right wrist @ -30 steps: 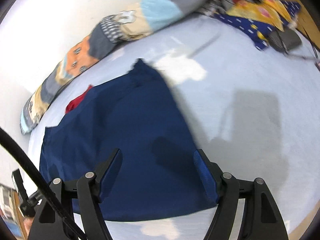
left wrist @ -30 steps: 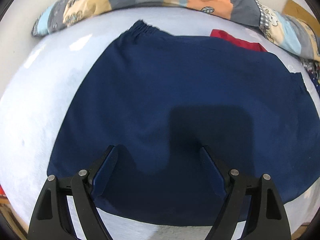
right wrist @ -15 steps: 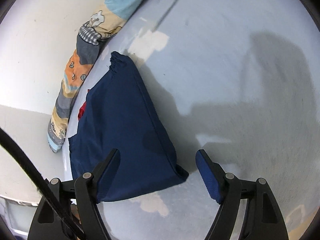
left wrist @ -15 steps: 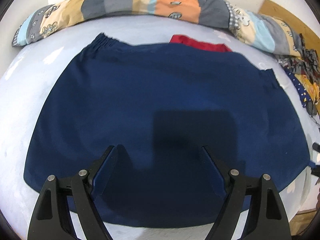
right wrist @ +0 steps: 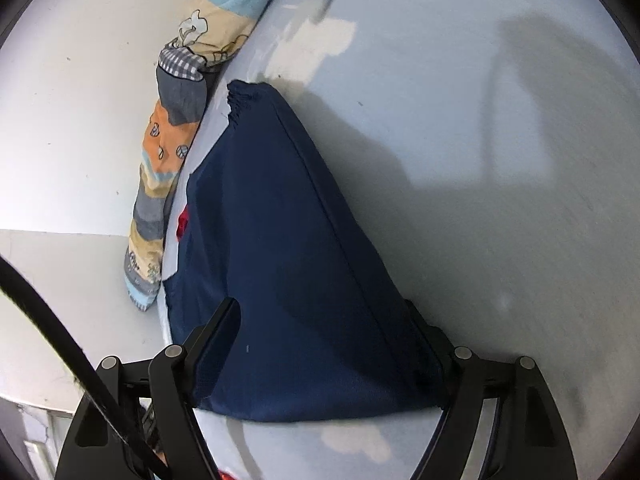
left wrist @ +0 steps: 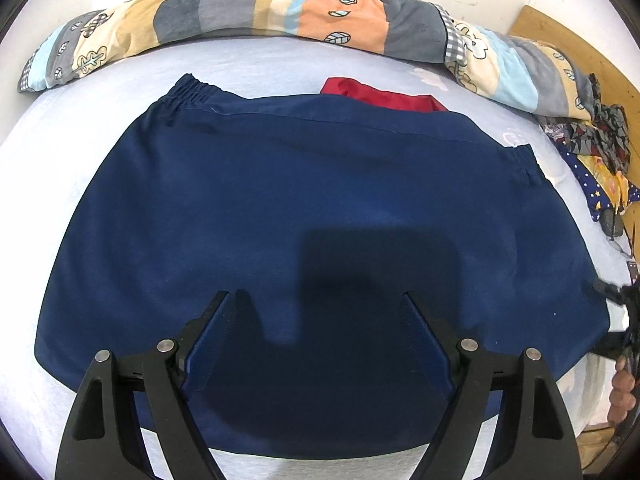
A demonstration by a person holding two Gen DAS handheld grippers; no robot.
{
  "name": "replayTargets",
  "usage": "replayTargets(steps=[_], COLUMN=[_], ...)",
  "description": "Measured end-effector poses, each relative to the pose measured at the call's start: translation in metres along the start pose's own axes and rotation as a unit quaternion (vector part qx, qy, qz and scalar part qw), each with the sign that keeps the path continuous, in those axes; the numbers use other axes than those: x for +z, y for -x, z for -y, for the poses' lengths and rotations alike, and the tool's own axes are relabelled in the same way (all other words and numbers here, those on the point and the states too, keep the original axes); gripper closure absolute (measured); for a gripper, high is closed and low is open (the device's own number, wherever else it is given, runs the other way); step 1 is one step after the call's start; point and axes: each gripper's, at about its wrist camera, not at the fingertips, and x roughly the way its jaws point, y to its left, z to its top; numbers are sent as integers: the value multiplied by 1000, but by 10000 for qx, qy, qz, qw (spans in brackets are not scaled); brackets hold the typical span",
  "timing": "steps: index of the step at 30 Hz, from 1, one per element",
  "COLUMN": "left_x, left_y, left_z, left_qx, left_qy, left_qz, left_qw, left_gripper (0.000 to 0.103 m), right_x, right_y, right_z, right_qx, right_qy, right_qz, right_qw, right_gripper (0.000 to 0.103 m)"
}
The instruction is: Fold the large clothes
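Navy garment (left wrist: 320,216) flat on bed (left wrist: 260,64), long axis left-right before me. My left gripper (left wrist: 320,340) wide open, empty, over near hem. Right gripper (right wrist: 324,344) open, straddling its right end corner; nearer that edge, nothing pinched yet.

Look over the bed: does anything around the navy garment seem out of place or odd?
Yes: a red cloth pokes out from under the far edge of the navy garment, partly covered by it. The garment itself lies flat.

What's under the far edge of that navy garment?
A red cloth pokes out from beneath the navy blue garment at its far edge. How far it extends underneath is hidden.
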Motion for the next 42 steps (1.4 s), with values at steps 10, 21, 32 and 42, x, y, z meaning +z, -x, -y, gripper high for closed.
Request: replayTargets(steps=[10, 21, 32, 42], left_x=[3, 26, 28, 20], left_y=[-2, -25, -25, -44], left_z=[3, 14, 34, 58], left_qx=[48, 157, 619, 823], left_qy=[-75, 101, -180, -726], left_qz=[30, 263, 461, 285], left_qw=[10000, 9995, 9969, 9936], left_gripper=[20, 20, 20, 16], right_x=[48, 37, 12, 2], right_y=[-36, -10, 23, 28], right_z=[-17, -65, -104, -126], right_qx=[602, 288, 439, 612], right_qy=[643, 1134, 1528, 1596], right_qz=[-492, -143, 205, 194], right_qw=[9949, 9930, 9871, 9851], right_gripper=[27, 90, 90, 94])
